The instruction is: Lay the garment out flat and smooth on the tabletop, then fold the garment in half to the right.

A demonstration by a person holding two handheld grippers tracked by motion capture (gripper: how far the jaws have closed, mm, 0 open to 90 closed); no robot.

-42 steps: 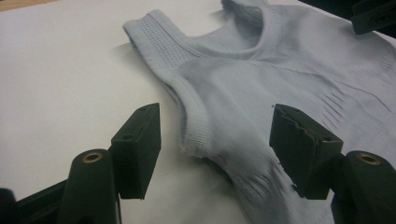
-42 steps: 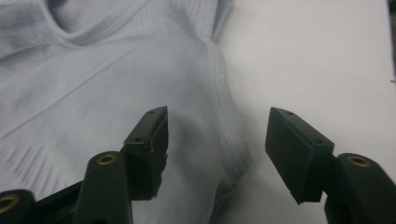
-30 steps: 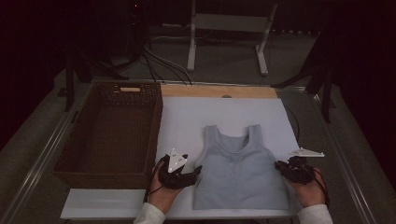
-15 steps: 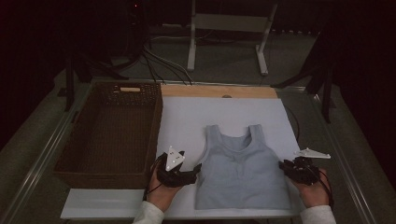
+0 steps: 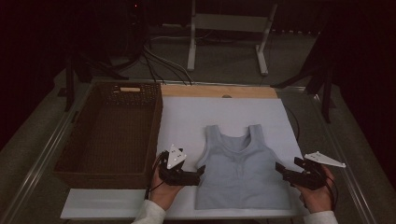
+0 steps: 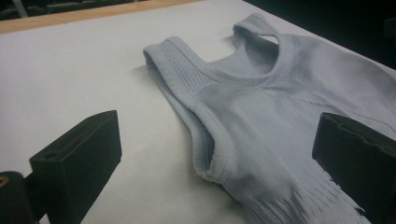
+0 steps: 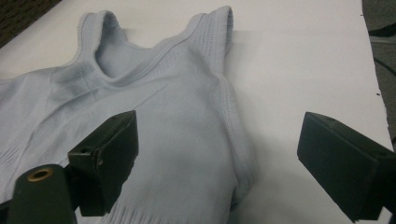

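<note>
A pale blue-grey tank top (image 5: 240,168) lies flat on the white board (image 5: 224,116), straps pointing away from me. My left gripper (image 5: 201,171) is at the top's left side, level with the armhole, jaws open and aimed at it. In the left gripper view the armhole edge of the top (image 6: 280,116) lies between the open left gripper (image 6: 215,158). My right gripper (image 5: 280,169) is at the top's right side, also open. In the right gripper view the top's side seam (image 7: 177,116) runs between the open jaws of the right gripper (image 7: 224,161). Neither holds anything.
A dark wicker basket (image 5: 112,135) stands to the left of the board, close to my left hand. A wooden strip (image 5: 219,91) borders the board's far edge. Cables and a metal stand (image 5: 229,28) are on the floor beyond the table.
Both hands have shifted slightly toward me and down along the top's sides. The top has not moved.
</note>
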